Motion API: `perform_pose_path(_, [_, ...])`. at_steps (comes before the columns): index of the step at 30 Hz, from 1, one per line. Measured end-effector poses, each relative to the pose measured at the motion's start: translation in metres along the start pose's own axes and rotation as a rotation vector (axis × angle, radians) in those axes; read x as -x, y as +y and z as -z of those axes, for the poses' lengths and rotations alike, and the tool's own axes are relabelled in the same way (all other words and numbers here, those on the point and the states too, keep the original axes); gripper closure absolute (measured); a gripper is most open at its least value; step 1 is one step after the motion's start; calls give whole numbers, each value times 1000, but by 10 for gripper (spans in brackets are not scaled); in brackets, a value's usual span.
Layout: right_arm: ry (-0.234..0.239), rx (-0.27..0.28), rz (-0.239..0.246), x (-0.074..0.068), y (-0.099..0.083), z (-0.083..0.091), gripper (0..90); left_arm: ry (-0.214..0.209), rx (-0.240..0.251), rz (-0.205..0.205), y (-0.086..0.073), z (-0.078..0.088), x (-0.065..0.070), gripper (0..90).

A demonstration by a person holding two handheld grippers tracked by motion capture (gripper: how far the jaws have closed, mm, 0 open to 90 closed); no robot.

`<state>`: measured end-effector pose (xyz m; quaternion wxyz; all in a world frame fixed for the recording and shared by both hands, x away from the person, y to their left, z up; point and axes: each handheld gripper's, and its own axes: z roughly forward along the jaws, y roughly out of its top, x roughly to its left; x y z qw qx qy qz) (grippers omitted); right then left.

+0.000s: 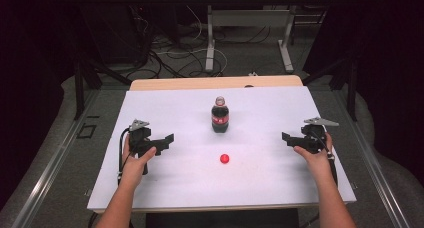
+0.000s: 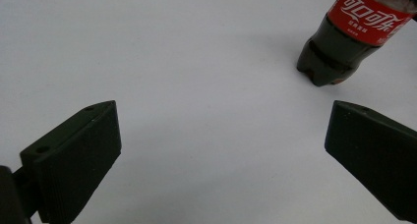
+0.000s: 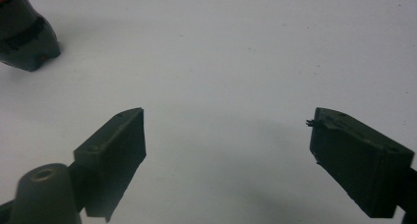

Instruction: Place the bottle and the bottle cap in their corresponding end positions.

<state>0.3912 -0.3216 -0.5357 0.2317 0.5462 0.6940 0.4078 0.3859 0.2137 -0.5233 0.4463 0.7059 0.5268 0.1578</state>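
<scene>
A dark plastic cola bottle with a red label [image 1: 220, 117] stands upright mid-desk [image 1: 165, 188], its small red cap [image 1: 224, 158] lying nearer the person. Left gripper [image 1: 167, 140] and right gripper [image 1: 286, 138] flank the bottle (both well apart from it), jaws spread, holding nothing.

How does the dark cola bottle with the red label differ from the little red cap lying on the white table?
The dark plastic cola bottle with the red label stands tall and upright; the small round red cap lies low and flat. The bottle is far bigger and mostly dark, the cap wholly red. The bottle stands farther from the person, the cap nearer. Both rest on the white table, apart from each other, midway between the open left gripper and open right gripper, untouched.
</scene>
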Motion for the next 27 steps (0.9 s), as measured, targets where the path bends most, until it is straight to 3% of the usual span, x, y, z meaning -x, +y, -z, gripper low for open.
perform_pose_path(9, [-28,-14,5,10,-13,-3,50,15,-5,14,-4,-2,-5,6])
perform_pose_path(12, [-21,-12,-23,11,-17,-4,50,19,-8,12,-5,-3,-6,7])
perform_pose_path(15, [-25,-7,-45,12,-17,-5,50,24,-9,13,-6,-3,-7,7])
perform_pose_path(27, [-28,-8,-33,7,-17,-3,51,27,-12,12,-6,-3,-8,6])
